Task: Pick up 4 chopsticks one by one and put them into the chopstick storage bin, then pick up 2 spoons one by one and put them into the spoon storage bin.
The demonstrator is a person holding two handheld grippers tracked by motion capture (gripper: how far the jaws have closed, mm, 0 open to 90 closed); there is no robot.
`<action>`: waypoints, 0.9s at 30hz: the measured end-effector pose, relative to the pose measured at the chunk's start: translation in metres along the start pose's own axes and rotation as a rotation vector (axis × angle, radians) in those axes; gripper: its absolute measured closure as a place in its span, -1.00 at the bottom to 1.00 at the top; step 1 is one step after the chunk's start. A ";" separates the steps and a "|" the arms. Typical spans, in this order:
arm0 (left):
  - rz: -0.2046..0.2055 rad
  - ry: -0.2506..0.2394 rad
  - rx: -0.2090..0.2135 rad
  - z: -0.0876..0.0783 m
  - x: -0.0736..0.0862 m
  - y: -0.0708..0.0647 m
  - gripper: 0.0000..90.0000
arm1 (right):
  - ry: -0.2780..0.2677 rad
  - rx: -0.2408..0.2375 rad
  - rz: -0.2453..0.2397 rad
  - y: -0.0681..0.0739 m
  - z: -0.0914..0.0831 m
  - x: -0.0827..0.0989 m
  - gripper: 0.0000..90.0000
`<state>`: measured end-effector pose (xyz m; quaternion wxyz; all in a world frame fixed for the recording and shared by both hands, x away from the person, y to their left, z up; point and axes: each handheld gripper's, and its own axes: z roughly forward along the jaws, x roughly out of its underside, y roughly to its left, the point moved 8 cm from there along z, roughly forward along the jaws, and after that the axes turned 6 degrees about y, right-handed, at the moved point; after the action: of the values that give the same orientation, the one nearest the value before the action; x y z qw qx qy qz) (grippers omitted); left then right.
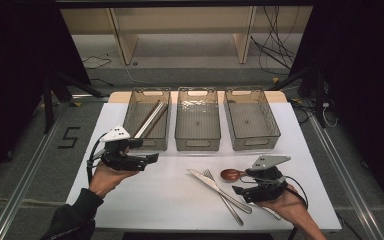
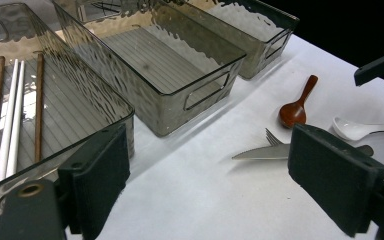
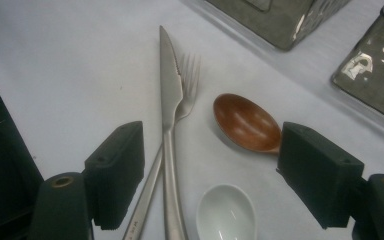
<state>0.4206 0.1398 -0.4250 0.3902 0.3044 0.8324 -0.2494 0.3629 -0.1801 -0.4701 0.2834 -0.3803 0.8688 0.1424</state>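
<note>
Lying between open hand-held gripper (image 3: 210, 175) jaws, white spoon (image 3: 226, 212)

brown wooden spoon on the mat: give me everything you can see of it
The brown spoon looks like glossy, reddish-brown wood, with an oval bowl and a slim straight handle. It lies flat, bowl up, on the white mat, in front of the three clear bins and right of the crossed knife and fork, apart from both. A white ceramic spoon lies beside it, and contact cannot be told. In the right gripper view its bowl sits between the open right tool's jaws, unheld, its handle hidden behind one pad.
</note>
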 end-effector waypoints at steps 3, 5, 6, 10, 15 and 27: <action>-0.005 -0.011 0.001 -0.003 0.003 -0.002 -0.65 | 0.007 0.002 0.007 -0.001 -0.001 0.002 -0.39; -0.002 -0.016 0.004 -0.004 0.005 -0.004 -0.65 | 0.009 0.004 0.012 -0.002 -0.002 0.003 -0.39; -0.004 -0.018 0.006 -0.004 0.006 -0.005 -0.65 | 0.012 0.005 0.013 -0.002 -0.002 0.003 -0.39; 0.010 -0.012 0.016 -0.004 0.012 -0.013 -0.66 | 0.028 0.005 0.017 -0.002 -0.002 0.005 -0.39; 0.022 -0.004 0.022 -0.005 0.015 -0.018 -0.66 | 0.045 0.005 0.022 -0.005 -0.001 0.008 -0.39; 0.038 0.011 0.018 -0.005 0.024 -0.021 -0.66 | 0.188 0.016 0.053 -0.015 0.001 0.033 -0.42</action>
<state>0.3908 0.1358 -0.4380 0.3877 0.3250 0.8263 -0.2477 0.3562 -0.2092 -0.4915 0.1998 -0.3665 0.9024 0.1067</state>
